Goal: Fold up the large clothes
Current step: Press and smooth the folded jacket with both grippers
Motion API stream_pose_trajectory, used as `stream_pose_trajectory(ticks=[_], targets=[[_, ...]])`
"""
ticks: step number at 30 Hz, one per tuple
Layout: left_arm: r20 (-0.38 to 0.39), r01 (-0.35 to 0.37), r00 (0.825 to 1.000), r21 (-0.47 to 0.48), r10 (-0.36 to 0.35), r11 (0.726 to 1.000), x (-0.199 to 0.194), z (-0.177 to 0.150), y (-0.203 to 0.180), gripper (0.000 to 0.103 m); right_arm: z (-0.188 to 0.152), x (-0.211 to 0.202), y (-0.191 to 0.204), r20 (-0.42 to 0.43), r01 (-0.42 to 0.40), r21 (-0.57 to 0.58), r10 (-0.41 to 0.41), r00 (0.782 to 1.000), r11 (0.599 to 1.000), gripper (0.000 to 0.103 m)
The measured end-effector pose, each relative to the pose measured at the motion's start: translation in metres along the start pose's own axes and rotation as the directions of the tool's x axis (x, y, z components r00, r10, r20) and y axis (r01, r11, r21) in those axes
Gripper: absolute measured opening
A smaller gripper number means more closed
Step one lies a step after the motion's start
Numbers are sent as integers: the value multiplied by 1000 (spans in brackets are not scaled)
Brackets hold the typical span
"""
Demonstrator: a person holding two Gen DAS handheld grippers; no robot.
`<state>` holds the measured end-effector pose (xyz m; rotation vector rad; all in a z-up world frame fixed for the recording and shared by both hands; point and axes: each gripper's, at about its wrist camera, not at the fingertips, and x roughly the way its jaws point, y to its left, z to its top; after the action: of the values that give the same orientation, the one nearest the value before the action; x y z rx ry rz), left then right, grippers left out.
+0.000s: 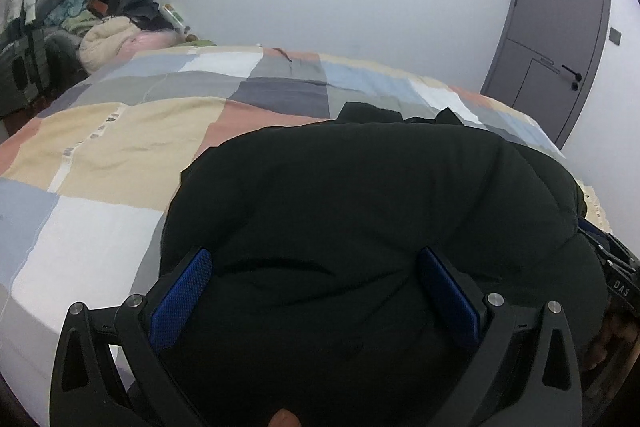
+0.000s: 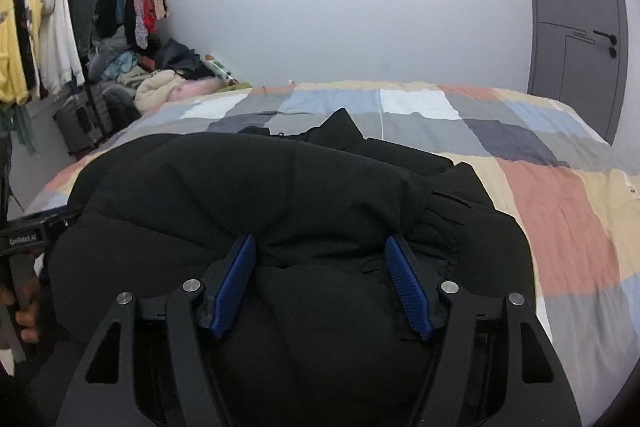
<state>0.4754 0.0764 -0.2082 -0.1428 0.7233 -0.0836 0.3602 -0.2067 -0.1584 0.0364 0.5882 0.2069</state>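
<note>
Left gripper (image 1: 316, 263) spread over black jacket (image 1: 380, 195) | right gripper (image 2: 322, 247) spread likewise | patchwork bed (image 2: 560, 211)

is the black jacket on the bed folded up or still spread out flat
Folded, at least partly: the jacket lies bunched in puffy layers on the bed, a cuffed sleeve doubled over its top. Whether folding is finished, cannot tell.
</note>
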Motion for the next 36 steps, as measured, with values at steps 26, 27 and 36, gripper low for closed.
stream_pose_trajectory(ticks=[26,27,36], targets=[[-18,-32,999,-92,31,995,-50,14,1,103,14,-45,-1,-14,-36,-14,35,999,999,71],[-8,-29,1000,-96,29,995,-60,18,0,103,20,-57,1,0,-36,-15,36,999,999,71],[111,12,994,-62,-5,998,-203,49,-20,103,74,-182,32,160,-45,-34,50,986,998,76]])
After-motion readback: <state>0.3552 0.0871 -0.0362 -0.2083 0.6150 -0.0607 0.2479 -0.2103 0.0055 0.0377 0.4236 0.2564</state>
